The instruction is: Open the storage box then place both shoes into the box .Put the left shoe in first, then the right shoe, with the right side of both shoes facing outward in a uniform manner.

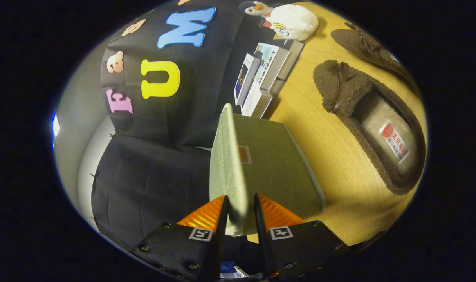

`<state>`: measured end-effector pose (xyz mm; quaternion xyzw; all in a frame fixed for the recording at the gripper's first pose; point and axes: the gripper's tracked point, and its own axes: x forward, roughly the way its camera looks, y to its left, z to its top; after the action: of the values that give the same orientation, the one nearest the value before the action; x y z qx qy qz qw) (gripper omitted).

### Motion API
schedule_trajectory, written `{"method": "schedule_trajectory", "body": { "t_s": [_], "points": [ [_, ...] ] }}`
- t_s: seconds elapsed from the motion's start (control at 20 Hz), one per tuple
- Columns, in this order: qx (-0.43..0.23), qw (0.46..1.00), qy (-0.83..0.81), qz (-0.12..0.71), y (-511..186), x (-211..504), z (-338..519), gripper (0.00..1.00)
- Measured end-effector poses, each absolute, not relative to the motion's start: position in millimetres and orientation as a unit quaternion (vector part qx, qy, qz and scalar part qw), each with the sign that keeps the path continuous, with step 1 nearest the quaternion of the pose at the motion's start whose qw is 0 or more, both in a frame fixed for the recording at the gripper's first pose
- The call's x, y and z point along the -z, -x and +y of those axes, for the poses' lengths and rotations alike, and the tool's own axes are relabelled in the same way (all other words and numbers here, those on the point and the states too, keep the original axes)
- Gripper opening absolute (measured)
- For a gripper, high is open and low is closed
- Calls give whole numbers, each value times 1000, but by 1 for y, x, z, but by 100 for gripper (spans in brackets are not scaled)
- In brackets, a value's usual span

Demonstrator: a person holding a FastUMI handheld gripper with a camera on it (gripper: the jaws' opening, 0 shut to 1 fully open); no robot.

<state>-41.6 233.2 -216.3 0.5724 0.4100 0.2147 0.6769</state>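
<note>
— What was seen around the storage box (277,164), and was anything in the way?

— The pale green fabric box was seen at the centre of the frame on the wooden table (332,156), with its lid (228,164) raised on edge. The lid was pinched between the two orange ribbed fingers (206,213) of the gripper (240,211), which were closed almost fully onto its thin edge. Behind the box, at upper centre, a stack of small cartons (265,74) was set against the black cloth wall (175,117), and a white plush toy (292,19) was placed above them. Nothing lay between the box and the shoes.

— And the shoes?

— Two dark brown fleecy slippers with small bows were laid at the right: the nearer slipper (371,125) just beside the box, the farther slipper (371,47) at upper right. A red-and-white label was seen on the nearer insole; its print could not be read with certainty. A small tag was noted on the lid.
</note>
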Motion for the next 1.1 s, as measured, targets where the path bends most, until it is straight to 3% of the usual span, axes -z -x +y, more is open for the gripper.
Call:
{"method": "schedule_trajectory", "body": {
  "t_s": [0.1,0.2,1.1],
  "points": [
    [-227,678,-563,414,45,215,237,37],
    [-226,692,-561,395,38,204,229,6],
    [-369,734,-445,355,35,52,318,5]
  ]
}}
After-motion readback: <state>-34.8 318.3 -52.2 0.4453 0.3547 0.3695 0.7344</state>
